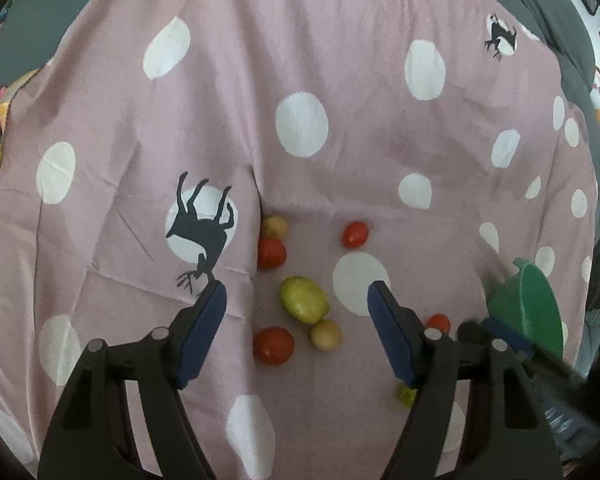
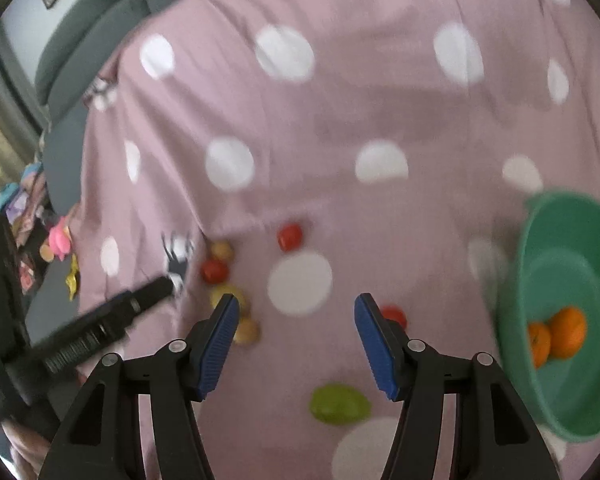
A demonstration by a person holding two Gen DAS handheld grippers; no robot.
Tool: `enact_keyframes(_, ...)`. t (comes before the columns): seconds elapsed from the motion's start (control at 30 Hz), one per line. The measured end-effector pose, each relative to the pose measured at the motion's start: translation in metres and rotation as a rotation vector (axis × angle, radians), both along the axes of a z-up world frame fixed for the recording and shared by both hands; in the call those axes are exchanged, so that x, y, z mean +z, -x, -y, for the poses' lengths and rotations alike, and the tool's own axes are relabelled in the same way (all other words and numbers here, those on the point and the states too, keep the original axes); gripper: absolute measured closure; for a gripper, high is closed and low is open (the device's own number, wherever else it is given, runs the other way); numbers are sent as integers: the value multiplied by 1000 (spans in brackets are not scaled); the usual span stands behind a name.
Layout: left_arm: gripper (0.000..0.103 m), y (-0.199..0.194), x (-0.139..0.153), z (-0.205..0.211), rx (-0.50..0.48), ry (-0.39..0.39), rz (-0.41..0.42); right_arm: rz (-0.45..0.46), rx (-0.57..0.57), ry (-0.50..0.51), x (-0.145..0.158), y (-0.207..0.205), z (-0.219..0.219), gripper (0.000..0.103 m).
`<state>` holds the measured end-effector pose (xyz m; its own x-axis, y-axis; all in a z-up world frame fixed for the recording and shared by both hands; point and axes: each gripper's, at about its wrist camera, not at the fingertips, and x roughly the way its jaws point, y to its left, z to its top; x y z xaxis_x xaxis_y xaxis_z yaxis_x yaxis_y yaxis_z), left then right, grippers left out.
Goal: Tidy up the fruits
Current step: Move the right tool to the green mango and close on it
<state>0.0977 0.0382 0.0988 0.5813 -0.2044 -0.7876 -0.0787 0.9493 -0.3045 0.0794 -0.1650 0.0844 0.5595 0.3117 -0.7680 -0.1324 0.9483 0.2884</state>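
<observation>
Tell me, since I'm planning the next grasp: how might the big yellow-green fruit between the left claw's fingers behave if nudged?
The yellow-green fruit is egg-shaped and smooth, so it would probably wobble or roll rather than slide. The soft, creased pink cloth may slow it. A beige fruit touches it and would likely be shoved along.

free: pink dotted sheet [image 1: 340, 60] bare beyond fruit | obstacles: fruit cluster, yellow-green fruit [image 1: 304, 299], red tomatoes [image 1: 273, 346] | right flank: green bowl [image 2: 540, 280] with oranges [image 2: 567, 333]
</observation>
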Motion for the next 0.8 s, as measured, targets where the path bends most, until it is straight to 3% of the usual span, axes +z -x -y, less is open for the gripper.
enact_keyframes(0.13, 31, -5, -4, 0, -5, 4, 3, -52, 14, 95, -21, 6, -5, 42)
enact_keyframes(0.4, 35, -13, -29, 7, -41, -15, -64, -140, 21, 65, -54, 23, -3, 42)
enact_keyframes(0.57, 37, -18, -38, 7, -41, -14, -87, -129, 23, 127, -61, 25, -11, 43)
enact_keyframes(0.63, 38, -20, -40, 4, -35, -5, -92, -112, 31, 143, -61, 26, -14, 55)
enact_keyframes(0.8, 39, -26, -47, 0, -26, 18, -107, -82, 38, 171, -61, 28, -16, 55)
